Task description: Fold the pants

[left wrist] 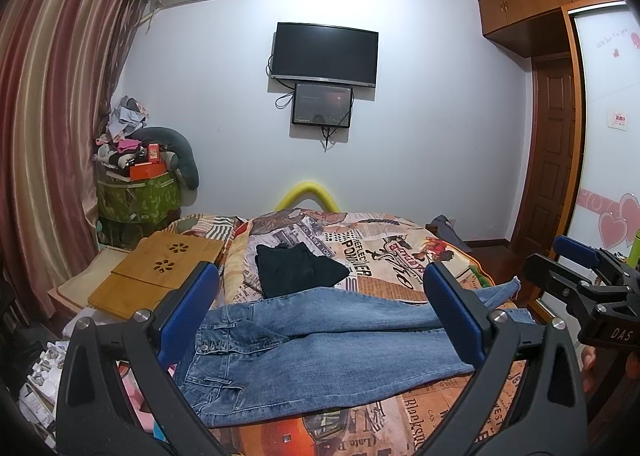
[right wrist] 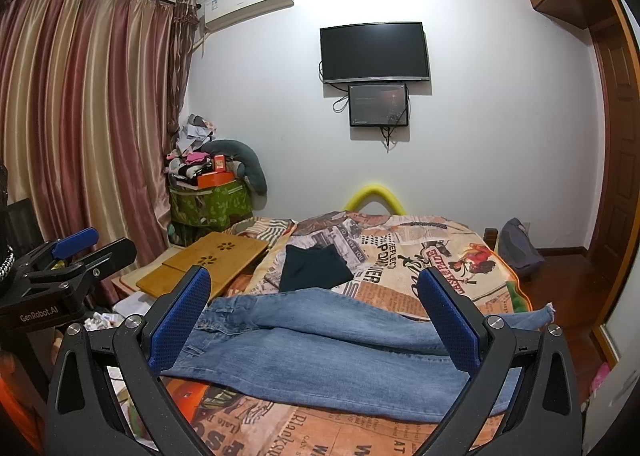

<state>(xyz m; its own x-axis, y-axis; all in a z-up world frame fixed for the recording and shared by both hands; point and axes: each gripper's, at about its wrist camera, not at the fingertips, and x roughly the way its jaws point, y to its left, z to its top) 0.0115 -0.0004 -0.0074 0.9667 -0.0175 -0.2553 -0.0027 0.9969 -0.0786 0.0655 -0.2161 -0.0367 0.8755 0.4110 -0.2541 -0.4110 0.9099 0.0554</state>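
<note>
Two claws hung wide open and empty above the jeans (left wrist: pixel 320 336): the left claw (left wrist: pixel 320 312) and the right claw (right wrist: pixel 316 320). The jeans lay flat across the bed (left wrist: pixel 400 264), waistband left. Gripping waistband and hems evenly would keep the fold square. A black garment (left wrist: pixel 296 268) lay beyond; a television (left wrist: pixel 325 53) hung on the wall.

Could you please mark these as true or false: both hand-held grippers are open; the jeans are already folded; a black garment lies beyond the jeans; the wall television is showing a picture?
1. Both the left hand-held gripper and the right hand-held gripper are open, holding nothing: true.
2. The jeans are already folded: false, they lie spread lengthwise on the bed.
3. A black garment lies beyond the jeans: true.
4. The television shows a picture: false, its screen is dark.
</note>
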